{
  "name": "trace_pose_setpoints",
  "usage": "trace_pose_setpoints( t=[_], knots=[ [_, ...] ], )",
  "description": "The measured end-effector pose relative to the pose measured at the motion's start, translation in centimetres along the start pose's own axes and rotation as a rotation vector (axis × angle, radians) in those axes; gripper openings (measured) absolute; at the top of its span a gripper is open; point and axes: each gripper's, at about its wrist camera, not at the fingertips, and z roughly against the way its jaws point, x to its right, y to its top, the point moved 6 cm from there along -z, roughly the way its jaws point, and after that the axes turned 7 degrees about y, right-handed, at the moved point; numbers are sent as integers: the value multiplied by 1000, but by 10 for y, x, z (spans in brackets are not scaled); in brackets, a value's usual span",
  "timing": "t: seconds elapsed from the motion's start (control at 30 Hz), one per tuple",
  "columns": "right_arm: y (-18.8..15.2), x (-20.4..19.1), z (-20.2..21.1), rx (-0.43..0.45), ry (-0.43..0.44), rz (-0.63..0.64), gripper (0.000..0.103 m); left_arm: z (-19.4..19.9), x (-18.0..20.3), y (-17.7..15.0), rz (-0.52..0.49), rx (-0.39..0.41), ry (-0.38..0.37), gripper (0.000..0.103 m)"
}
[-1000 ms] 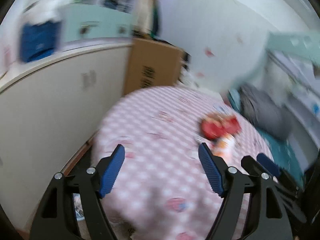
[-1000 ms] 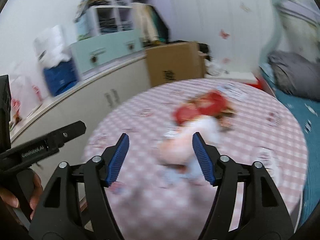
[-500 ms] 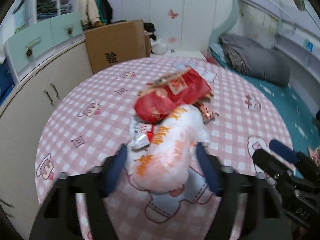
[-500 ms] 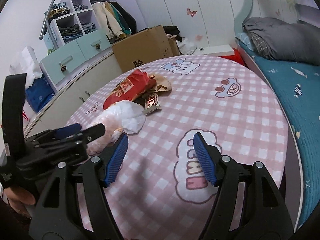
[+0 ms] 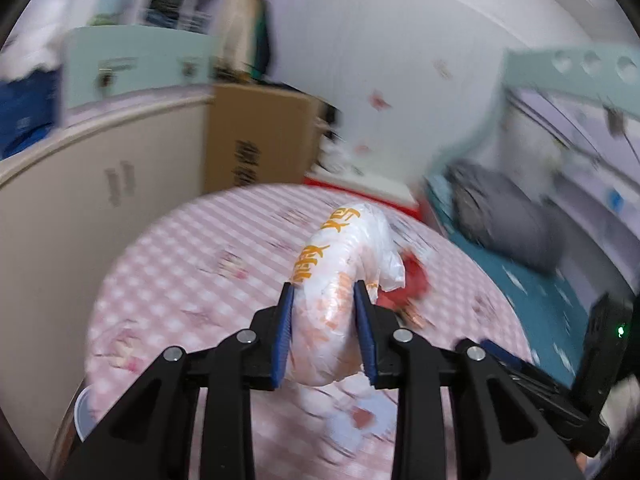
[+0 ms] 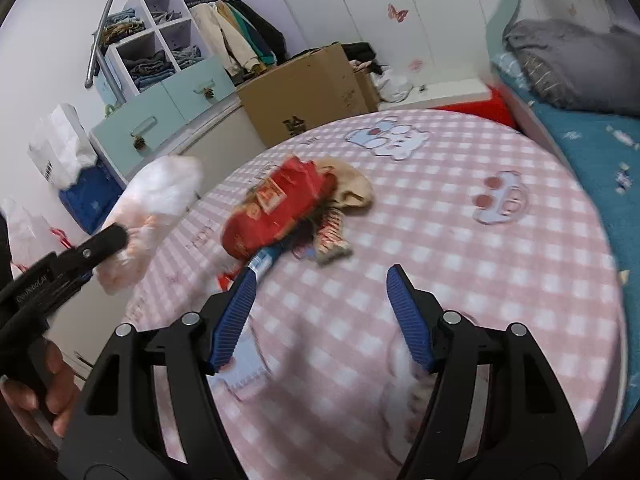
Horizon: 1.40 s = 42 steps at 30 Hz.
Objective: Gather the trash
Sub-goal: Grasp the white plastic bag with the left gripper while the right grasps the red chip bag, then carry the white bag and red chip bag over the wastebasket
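My left gripper [image 5: 325,316] is shut on a crumpled white plastic bag with orange print [image 5: 340,276] and holds it up above the round pink checked table [image 5: 180,280]. In the right wrist view the same bag [image 6: 152,204] hangs at the left, off the table's edge. My right gripper [image 6: 320,300] is open and empty over the table. Ahead of it lie a red snack packet [image 6: 276,208], a tan wrapper [image 6: 352,188], a striped candy wrapper [image 6: 332,236] and a blue-white wrapper [image 6: 262,258].
A cardboard box [image 6: 304,96] stands behind the table. A beige cabinet [image 5: 92,200] with mint drawers [image 6: 168,112] runs along the left. A bed with a teal sheet [image 6: 592,148] and grey bedding [image 6: 568,60] is at the right.
My left gripper has closed on the white bag and lifted it off the table, swinging left. My right gripper has moved closer to the red packet pile.
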Motion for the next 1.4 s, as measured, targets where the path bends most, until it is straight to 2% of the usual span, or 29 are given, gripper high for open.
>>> trace_pose_setpoints(
  t=[0.03, 0.17, 0.4, 0.43, 0.47, 0.5, 0.53, 0.67, 0.83, 1.0, 1.27, 1.4],
  knots=[
    [5, -2, -5, -3, -10, 5, 67, 1, -13, 6, 15, 28, 61, 29],
    [24, -6, -28, -21, 6, -26, 67, -1, -47, 16, 57, 62, 175, 29],
    [42, -2, -72, -60, 7, -104, 67, -9, -83, 18, 108, 45, 210, 29],
    [43, -1, -77, -65, -3, -107, 63, -10, -87, 17, 112, 42, 210, 29],
    [44, -1, -80, -62, -10, -104, 50, -9, -91, 16, 116, 40, 211, 29],
    [45, -1, -82, -63, -11, -98, 43, -8, -95, 14, 121, 38, 212, 29],
    [45, -1, -84, -70, -13, -95, 29, -10, -99, 14, 124, 35, 212, 29],
    [46, -12, -77, -35, 16, -55, 22, -7, -111, 11, 140, 32, 206, 29],
    [54, -53, -53, 48, 29, 61, 18, 3, -125, 9, 157, 42, 207, 29],
    [55, -109, -45, 71, 33, 193, 18, 19, -149, 6, 188, 51, 220, 29],
    [27, -198, -62, 17, 140, 295, 18, 53, -210, -6, 252, 71, 260, 29],
    [-3, -252, -79, -30, 197, 364, 18, 69, -250, -17, 296, 78, 296, 29]
  ],
)
